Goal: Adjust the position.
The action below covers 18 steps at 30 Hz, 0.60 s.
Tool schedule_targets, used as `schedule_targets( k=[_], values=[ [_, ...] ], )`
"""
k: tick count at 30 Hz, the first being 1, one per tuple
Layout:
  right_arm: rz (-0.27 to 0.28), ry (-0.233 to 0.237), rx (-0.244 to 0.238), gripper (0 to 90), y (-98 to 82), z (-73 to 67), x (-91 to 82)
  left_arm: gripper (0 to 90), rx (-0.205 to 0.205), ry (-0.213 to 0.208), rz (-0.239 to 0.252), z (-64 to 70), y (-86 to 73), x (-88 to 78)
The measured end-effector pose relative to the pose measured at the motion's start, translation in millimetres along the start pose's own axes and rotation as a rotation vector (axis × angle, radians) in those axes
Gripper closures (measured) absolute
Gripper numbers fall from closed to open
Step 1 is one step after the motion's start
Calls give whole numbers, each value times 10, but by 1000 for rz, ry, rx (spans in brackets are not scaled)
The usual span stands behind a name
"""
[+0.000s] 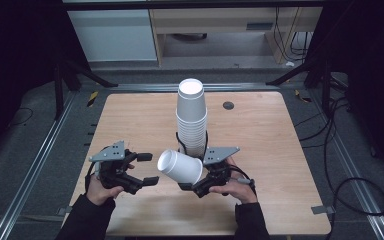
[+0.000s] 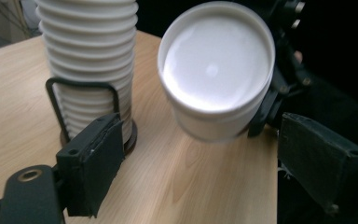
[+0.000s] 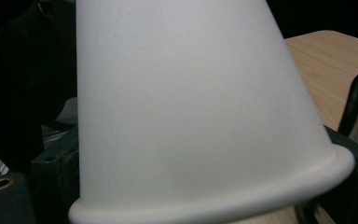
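Observation:
A tall stack of white paper cups [image 1: 191,117] [image 2: 88,60] stands in a black wire holder [image 2: 81,86] at the middle of the wooden table [image 1: 260,130]. My right gripper [image 1: 194,176] [image 3: 200,196] is shut on a single white cup [image 1: 180,166] [image 3: 191,107] near its rim. That cup hangs tilted on its side above the table in front of the stack, with its closed bottom [image 2: 214,60] turned to the left. My left gripper [image 1: 148,168] [image 2: 205,163] is open just left of the cup and holds nothing. Its jaws face the cup's bottom.
A small black round cap [image 1: 228,105] sits in the tabletop behind the stack. Metal rails [image 1: 35,160] run along both sides of the table. Cables [image 1: 350,185] lie on the floor to the right. A pale cabinet [image 1: 115,32] stands beyond the far edge.

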State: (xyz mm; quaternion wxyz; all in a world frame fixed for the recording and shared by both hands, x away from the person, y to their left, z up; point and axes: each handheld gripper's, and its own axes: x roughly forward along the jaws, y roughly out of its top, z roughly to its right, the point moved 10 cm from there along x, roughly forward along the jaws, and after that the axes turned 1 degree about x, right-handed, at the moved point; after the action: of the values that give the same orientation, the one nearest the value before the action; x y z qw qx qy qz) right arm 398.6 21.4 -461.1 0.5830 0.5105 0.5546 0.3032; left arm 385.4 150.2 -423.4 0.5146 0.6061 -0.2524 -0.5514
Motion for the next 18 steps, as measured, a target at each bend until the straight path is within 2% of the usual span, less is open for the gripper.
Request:
schedule_targets(
  k=[4,10,18],
  values=[
    [-24,-8,-23,81,70,47,-34,136,-3,10,-66,-50,-127,49],
    [-107,-9,-65,81,88,82,-21,136,12,8,-149,-64,-259,121],
    [-219,12,-115,81,11,61,65,133,26,-6,-206,-33,-330,176]
  ],
)
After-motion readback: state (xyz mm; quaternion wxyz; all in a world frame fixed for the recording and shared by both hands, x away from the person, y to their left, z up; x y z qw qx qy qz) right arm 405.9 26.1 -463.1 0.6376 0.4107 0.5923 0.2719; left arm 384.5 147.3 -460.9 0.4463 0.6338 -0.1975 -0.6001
